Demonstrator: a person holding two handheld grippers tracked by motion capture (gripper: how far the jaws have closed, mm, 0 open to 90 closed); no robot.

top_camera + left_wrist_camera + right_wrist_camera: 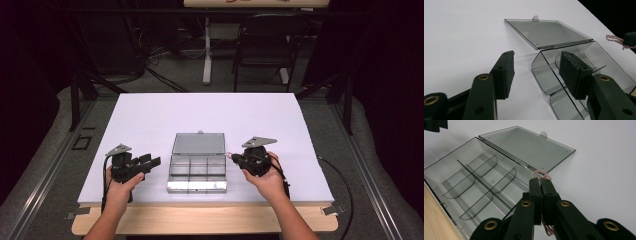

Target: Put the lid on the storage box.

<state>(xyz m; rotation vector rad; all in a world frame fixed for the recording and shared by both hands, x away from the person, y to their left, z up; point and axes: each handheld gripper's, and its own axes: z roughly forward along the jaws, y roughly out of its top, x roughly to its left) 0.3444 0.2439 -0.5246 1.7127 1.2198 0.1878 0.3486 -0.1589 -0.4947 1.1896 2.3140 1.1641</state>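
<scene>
Clamped in the right gripper [540, 180], a pink twisted cord [541, 174] hangs just right of the open clear organizer box [197, 174] mid-surface, seemingly bound for a compartment; the left gripper [150, 162] waits wide, empty.

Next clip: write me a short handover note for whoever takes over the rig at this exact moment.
Right hand-held gripper: shut on a pinkish braided cord, held just right of the box.
Left hand-held gripper: open, holding nothing, at the box's left side.
Clear compartment box: near the table's front edge, lid folded flat behind it, compartments look bare.
Done: box opened, cord picked up.
Left: probably drop the cord into a compartment, then close the lid.
</scene>
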